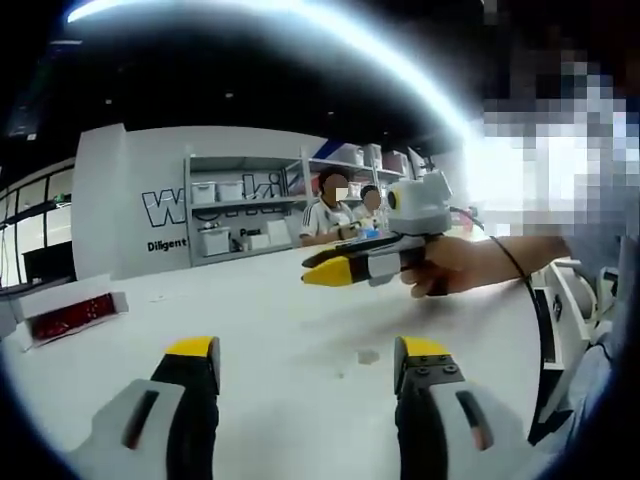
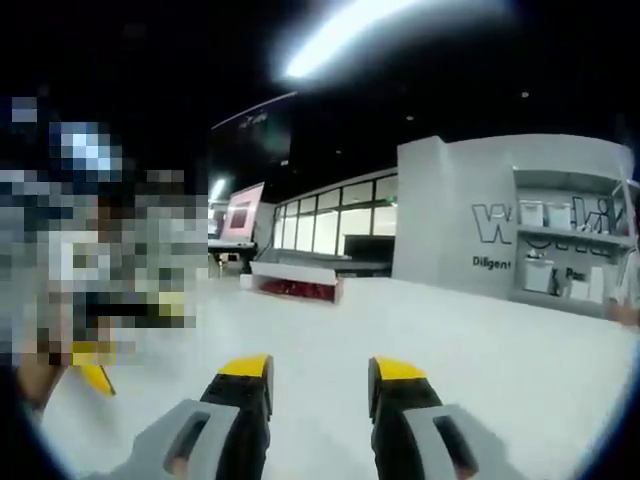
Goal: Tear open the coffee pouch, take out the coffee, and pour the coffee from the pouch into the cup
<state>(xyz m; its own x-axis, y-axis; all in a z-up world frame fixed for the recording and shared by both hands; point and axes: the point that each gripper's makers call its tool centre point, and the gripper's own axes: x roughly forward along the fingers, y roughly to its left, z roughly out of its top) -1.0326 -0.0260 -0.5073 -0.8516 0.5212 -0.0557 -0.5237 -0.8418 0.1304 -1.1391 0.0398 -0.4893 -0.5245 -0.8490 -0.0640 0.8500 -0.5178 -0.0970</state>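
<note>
Yellow-tipped, item one: logging the left gripper point(image 1: 305, 365) as hovering above the white table point(image 1: 270, 310), jaws standing apart, clasping nothing.

Item two: logging the right gripper point(image 2: 320, 385) likewise as gaping over the same surface, carrying nothing between its jaws. In the left gripper view, seeing it side-on, coming in from the right in a person's hand point(image 1: 450, 268), held clear of the tabletop.

Item three: noting a shallow white box with a red inside point(image 1: 70, 315) lying near the far left edge of the table, well apart from both tools; contents too blurred for naming.

Item four: noting a small faint mark point(image 1: 368, 355) on the table just beyond the left gripper's right jaw; too small for identifying.

Item five, background: recording shelving with pale bins point(image 1: 240, 215) against a lettered wall, and two seated people point(image 1: 345, 215) at the far side.

Coffee pouch and cup: whereabouts not being established from these views; cannot tell.

Judging the step: seemingly standing at the very start, with tearing not yet begun and no pouch in either tool.

Judging the next move: calling for locating the pouch, bringing both grippers down to it, pinching one edge with each, then pulling apart.
</note>
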